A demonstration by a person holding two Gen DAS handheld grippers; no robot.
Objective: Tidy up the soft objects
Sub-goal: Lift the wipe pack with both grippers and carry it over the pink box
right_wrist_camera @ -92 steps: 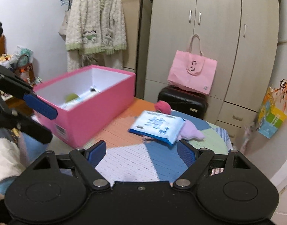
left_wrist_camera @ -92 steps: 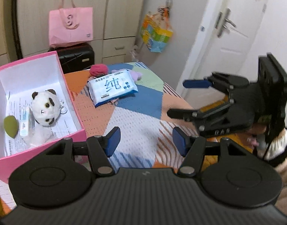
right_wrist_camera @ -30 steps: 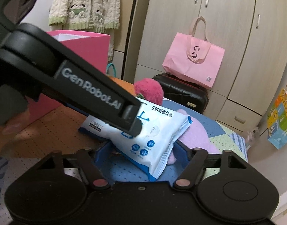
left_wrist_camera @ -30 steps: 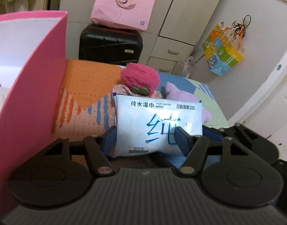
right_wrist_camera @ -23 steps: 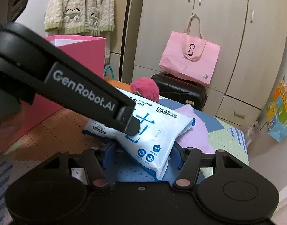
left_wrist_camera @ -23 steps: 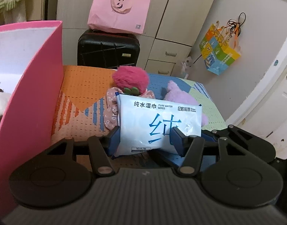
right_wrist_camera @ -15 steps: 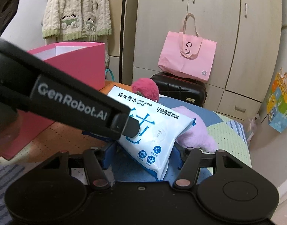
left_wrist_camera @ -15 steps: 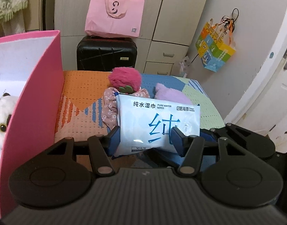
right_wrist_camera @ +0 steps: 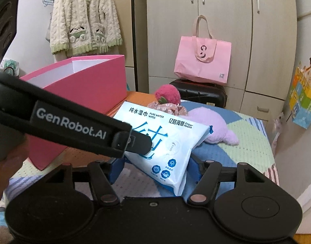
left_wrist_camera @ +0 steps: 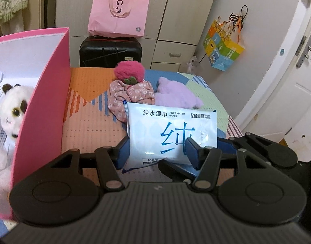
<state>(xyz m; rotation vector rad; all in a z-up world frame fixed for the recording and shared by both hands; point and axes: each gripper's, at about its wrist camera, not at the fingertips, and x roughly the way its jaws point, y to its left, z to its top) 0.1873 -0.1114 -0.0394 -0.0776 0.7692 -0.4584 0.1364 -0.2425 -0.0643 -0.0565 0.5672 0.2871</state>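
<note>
From the left wrist view, the left tongs (left_wrist_camera: 156, 151) are gripping one wet wipes pack (left_wrist_camera: 171, 134) by its near edge, holding it lifted and tilted above the patchwork-covered bench (left_wrist_camera: 90, 120). The right tongs (left_wrist_camera: 226, 144) are reaching in from the right, under the pack's right side. Behind the pack, three soft things are lying together: one red pom-pom (left_wrist_camera: 129, 71), one floral scrunchie (left_wrist_camera: 131, 94) and one lilac plush (left_wrist_camera: 176, 95). One panda plush (left_wrist_camera: 13, 109) is sitting inside the single pink box (left_wrist_camera: 43, 103).

From the right wrist view, the right tongs (right_wrist_camera: 154, 167) are clamping the pack's (right_wrist_camera: 165, 142) lower corner. The left tongs (right_wrist_camera: 139, 143) are coming across from the left, level, pinching the pack's left edge.
</note>
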